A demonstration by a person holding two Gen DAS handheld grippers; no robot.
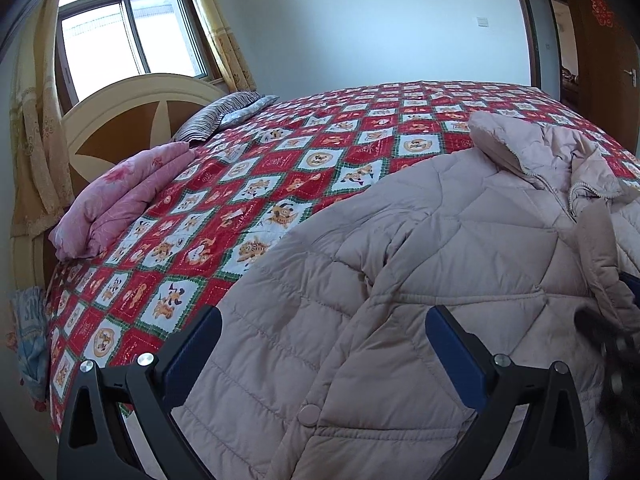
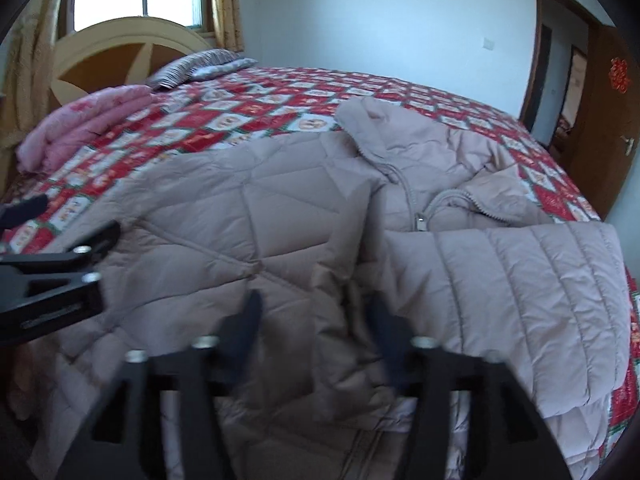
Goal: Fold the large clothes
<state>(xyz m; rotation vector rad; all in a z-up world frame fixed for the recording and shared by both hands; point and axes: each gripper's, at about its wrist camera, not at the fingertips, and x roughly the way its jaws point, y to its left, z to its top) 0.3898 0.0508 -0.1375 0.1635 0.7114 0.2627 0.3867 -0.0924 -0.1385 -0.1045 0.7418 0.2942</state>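
Observation:
A pale pink-beige quilted puffer jacket (image 1: 420, 248) lies front up on the bed, hood (image 2: 372, 128) toward the far side and zip partly undone. One sleeve (image 2: 528, 292) is laid across its right side. My left gripper (image 1: 324, 330) hovers open over the jacket's lower left part, with nothing pinched between its blue pads. It also shows in the right wrist view as the black left gripper (image 2: 56, 268) at the jacket's left edge. My right gripper (image 2: 316, 322) stands open over the jacket's middle; a ridge of fabric lies between its blurred fingers, not pressed.
The bed carries a red checked cartoon cover (image 1: 248, 168). A folded pink quilt (image 1: 116, 204) and a striped pillow (image 1: 224, 116) lie by the headboard (image 1: 120, 120). A window (image 1: 120, 36) is behind it, and a brown door (image 2: 600, 120) stands at the right.

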